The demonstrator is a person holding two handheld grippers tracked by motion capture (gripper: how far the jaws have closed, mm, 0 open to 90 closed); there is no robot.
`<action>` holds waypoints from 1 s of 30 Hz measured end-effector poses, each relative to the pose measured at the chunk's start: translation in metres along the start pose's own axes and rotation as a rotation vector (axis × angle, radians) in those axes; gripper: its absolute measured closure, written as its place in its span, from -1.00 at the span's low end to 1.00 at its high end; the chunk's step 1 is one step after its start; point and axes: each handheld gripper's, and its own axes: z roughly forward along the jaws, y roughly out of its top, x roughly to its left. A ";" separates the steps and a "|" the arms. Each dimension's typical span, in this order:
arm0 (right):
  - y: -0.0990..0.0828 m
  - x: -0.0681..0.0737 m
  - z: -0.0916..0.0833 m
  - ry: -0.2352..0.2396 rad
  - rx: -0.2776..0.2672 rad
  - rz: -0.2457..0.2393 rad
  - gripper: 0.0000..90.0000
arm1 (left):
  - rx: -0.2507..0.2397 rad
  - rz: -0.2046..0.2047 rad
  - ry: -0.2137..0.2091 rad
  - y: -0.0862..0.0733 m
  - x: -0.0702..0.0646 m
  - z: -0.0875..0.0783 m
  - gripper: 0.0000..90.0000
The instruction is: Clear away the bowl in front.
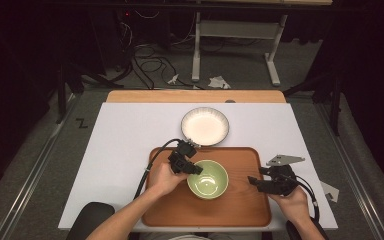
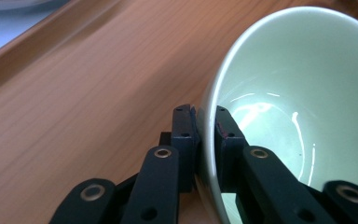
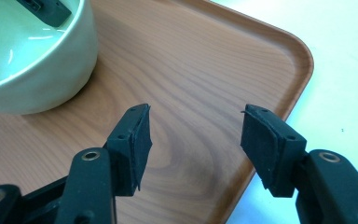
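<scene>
White tabletop, wooden tray (image 1: 240, 205) holding the green bowl (image 1: 208, 179); our left gripper (image 2: 204, 128) pinches its near rim, one jaw inside, one outside. Glazed ceramic looks stiff, slick, breakable, fairly heavy, so we'd keep that rim pinch firm. Our right gripper (image 3: 193, 135) hangs with jaws apart, empty, over the tray's edge.

No readable text, label or number anywhere.

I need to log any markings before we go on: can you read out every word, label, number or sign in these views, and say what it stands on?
"Z": a black mark that reads like this letter, on the grey floor left of the table.
No other text is readable: none on the pale green ceramic bowl, the white round plate, the wooden tray, the left gripper clamped on the bowl's rim, or the open right gripper.
</scene>
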 end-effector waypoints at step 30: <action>0.000 0.000 0.000 -0.001 0.000 -0.001 -0.05 | -0.128 0.020 0.055 0.000 -0.014 -0.044 0.15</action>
